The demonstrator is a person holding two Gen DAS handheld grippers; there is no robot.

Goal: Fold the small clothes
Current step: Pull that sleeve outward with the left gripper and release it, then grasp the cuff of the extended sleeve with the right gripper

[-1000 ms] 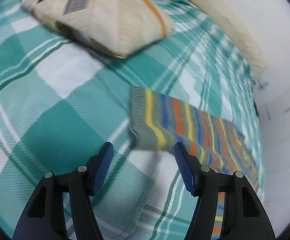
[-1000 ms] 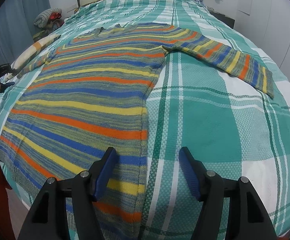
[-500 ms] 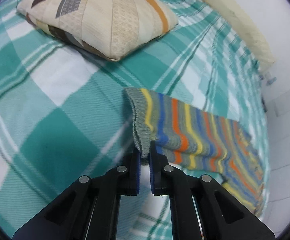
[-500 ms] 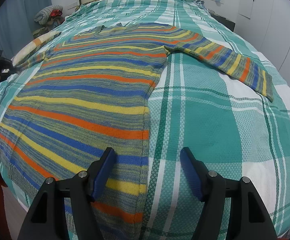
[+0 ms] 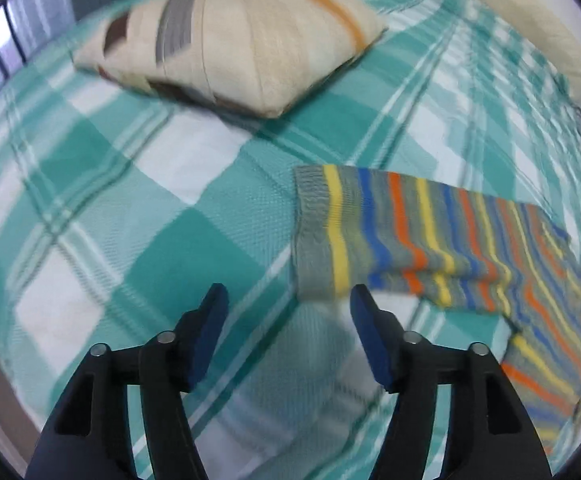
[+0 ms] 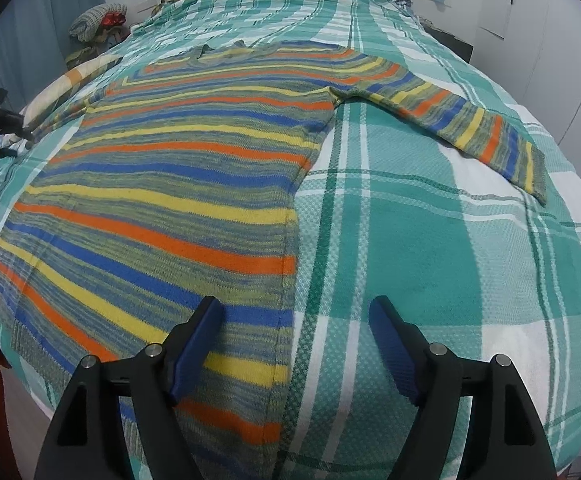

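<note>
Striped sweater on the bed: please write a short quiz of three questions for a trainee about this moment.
1. True or false: the striped sweater lies spread flat on the plaid bedspread, with both sleeves stretched out.
2. Multiple choice: what is between the fingers of the left gripper? A) the sleeve cuff B) the pillow C) nothing, the cuff lies just beyond the right fingertip
3. Fill in: the right gripper hovers over the sweater's ____ edge, near the hem.

Key:
1. True.
2. C; the jaws are opening and hold nothing.
3. Side; its jaws are opening too, with the seam below the gap.
</note>
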